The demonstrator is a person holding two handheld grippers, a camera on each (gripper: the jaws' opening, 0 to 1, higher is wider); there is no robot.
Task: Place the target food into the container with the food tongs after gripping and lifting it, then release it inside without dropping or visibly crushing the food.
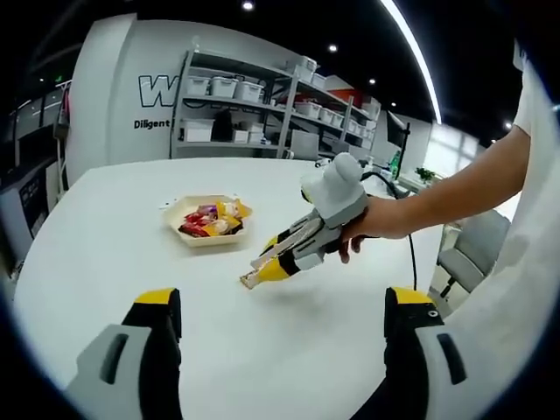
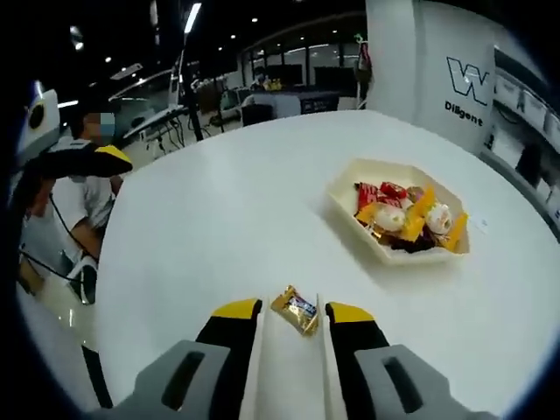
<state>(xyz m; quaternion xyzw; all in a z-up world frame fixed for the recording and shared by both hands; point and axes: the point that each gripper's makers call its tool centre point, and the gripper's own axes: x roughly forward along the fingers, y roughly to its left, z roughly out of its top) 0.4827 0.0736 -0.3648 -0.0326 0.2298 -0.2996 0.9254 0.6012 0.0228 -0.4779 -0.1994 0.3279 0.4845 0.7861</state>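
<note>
A small gold-wrapped candy (image 2: 295, 311) lies on the white table (image 2: 219, 219), between the two pale arms of the food tongs (image 2: 325, 350). My right gripper (image 2: 293, 313) is shut on those tongs, whose tips stand on either side of the candy with a small gap. In the left gripper view a hand tilts the right gripper (image 1: 262, 273) down to the candy (image 1: 251, 281). A cream tray (image 1: 175, 219) holding several wrapped snacks sits just behind it. My left gripper (image 1: 282, 306) hangs open above the table, nothing between its fingers.
In the right gripper view the snack tray (image 2: 350, 214) is to the upper right of the candy. Metal shelves with white bins (image 1: 262, 96) line the far wall. A grey chair (image 1: 472, 249) stands past the table's right edge. A cable (image 1: 409, 254) trails from the hand.
</note>
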